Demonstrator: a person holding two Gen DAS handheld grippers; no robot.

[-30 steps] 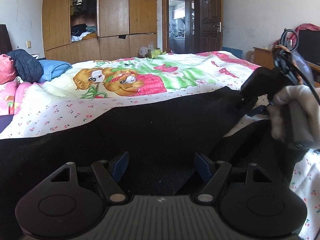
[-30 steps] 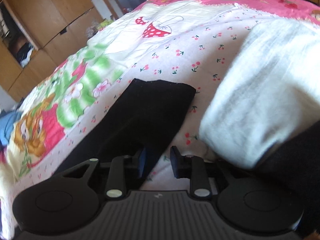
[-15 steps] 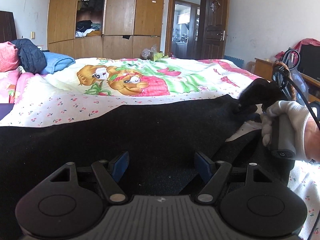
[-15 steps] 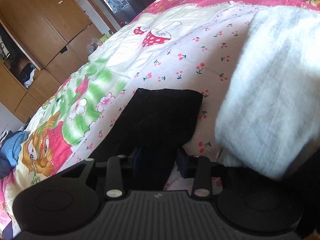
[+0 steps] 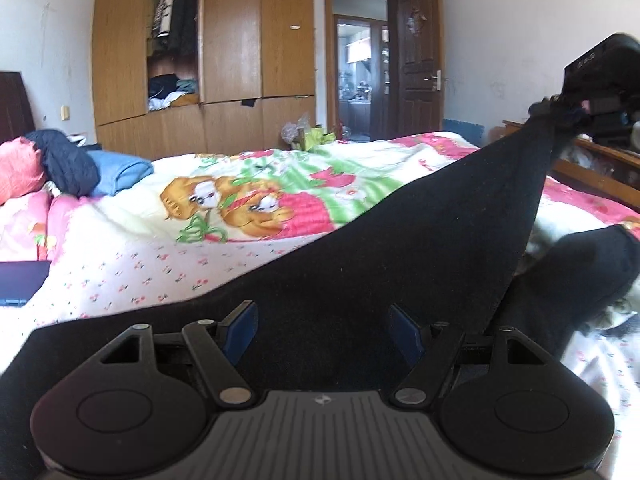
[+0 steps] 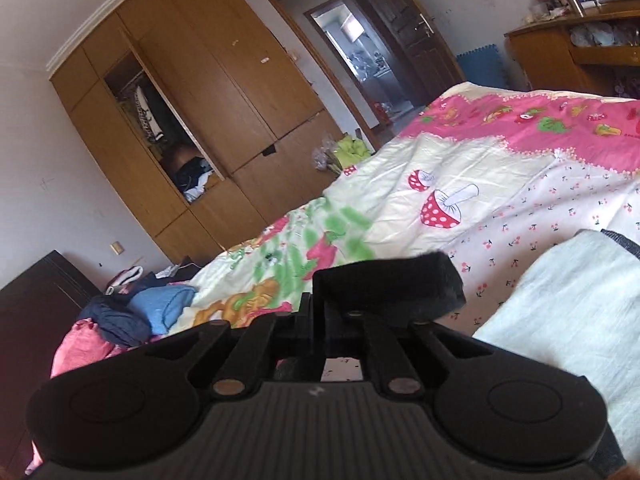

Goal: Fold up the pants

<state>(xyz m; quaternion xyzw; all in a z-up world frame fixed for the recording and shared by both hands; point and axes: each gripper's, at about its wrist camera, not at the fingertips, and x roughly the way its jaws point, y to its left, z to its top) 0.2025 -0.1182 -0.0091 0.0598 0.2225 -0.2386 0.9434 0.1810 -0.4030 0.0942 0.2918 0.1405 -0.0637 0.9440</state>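
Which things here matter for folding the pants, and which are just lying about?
In the job: black pants, one end pinched and raised by the right gripper; left gripper, open over them.
Lying about: white towel, blue bundle, pink pillow, wardrobe.

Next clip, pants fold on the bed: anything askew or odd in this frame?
Only the fold in progress. The right tool is shut on one end of the black pants and holds it raised, so the cloth slopes up off the bed. The left tool is open over the pants. No damage shows.
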